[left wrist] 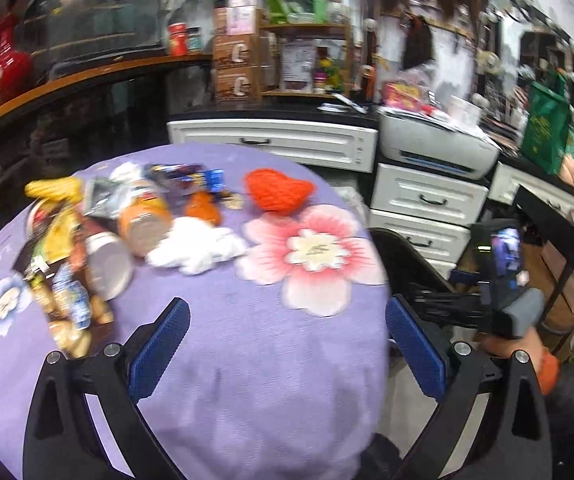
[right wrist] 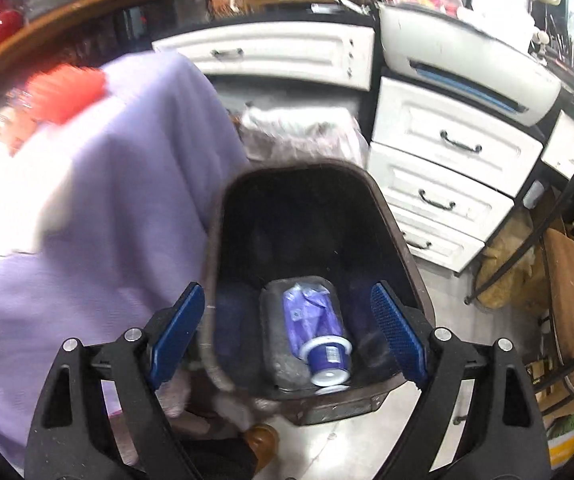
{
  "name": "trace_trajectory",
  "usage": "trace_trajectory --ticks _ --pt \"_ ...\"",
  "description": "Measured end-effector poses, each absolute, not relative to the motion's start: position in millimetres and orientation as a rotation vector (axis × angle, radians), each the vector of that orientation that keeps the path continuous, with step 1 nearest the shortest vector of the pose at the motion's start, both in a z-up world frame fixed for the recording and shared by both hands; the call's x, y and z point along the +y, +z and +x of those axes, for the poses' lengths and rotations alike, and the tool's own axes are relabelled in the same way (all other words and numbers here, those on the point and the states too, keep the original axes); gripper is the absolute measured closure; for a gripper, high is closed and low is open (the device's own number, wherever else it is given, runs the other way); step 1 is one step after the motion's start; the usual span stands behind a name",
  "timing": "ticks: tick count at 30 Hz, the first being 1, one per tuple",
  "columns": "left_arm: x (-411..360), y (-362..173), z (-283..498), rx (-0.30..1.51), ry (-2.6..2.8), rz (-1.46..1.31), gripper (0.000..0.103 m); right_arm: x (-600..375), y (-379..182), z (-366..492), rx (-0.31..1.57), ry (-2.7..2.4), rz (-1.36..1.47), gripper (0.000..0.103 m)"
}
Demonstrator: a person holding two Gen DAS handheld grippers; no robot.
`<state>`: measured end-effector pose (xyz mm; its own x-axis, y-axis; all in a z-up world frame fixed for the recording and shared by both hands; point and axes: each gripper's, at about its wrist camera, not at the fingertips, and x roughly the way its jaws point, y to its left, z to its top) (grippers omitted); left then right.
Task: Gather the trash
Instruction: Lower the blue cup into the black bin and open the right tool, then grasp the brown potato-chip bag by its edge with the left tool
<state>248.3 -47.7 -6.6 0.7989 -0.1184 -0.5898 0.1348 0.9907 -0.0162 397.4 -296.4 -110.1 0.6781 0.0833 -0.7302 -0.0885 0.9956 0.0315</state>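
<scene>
Trash (left wrist: 99,236), crinkly wrappers and round tubs, crowds the far left edge of the purple cloth-covered table (left wrist: 247,360), with bare cloth nearer. Left gripper (left wrist: 287,344) hangs there, jaws apart, empty. Right gripper (right wrist: 293,332), jaws wide, hovers over the dark bin (right wrist: 399,240), a blue cup (right wrist: 327,356) inside.

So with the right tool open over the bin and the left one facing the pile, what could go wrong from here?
1. The red knitted heart lies right beside the trash pile; the open left tool might grab it by mistake.
2. The orange-labelled jar lies on its side and could roll off the purple cloth if nudged.
3. The bin sits tight against the draped cloth; the right tool may snag it when swinging back.
</scene>
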Motion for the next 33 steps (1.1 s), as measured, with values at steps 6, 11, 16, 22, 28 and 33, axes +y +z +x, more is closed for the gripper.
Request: trace_trajectory --ticks 6,11,16,22,28,33 --pt "16.6 0.3 242.9 0.611 -0.03 0.01 0.006 -269.2 -72.3 366.3 0.725 0.152 -0.042 0.018" --pt "62.9 -6.1 251.3 0.657 0.106 -0.021 0.006 -243.8 -46.7 349.4 0.675 0.196 -0.055 0.018" --pt "79.9 -21.6 272.4 0.752 0.126 -0.03 0.006 -225.7 -28.6 335.7 0.644 0.244 -0.067 0.018" --pt "84.7 -33.0 295.3 0.806 0.149 -0.051 0.006 -206.0 -13.1 317.6 0.615 0.285 -0.095 0.018" --pt "98.1 -42.1 308.0 0.839 0.176 -0.12 0.007 -197.2 -10.1 311.1 0.61 0.3 -0.092 0.018" --pt "104.3 -41.2 301.7 0.829 0.164 -0.151 0.037 -192.6 -11.9 312.0 0.615 0.308 -0.094 0.018"
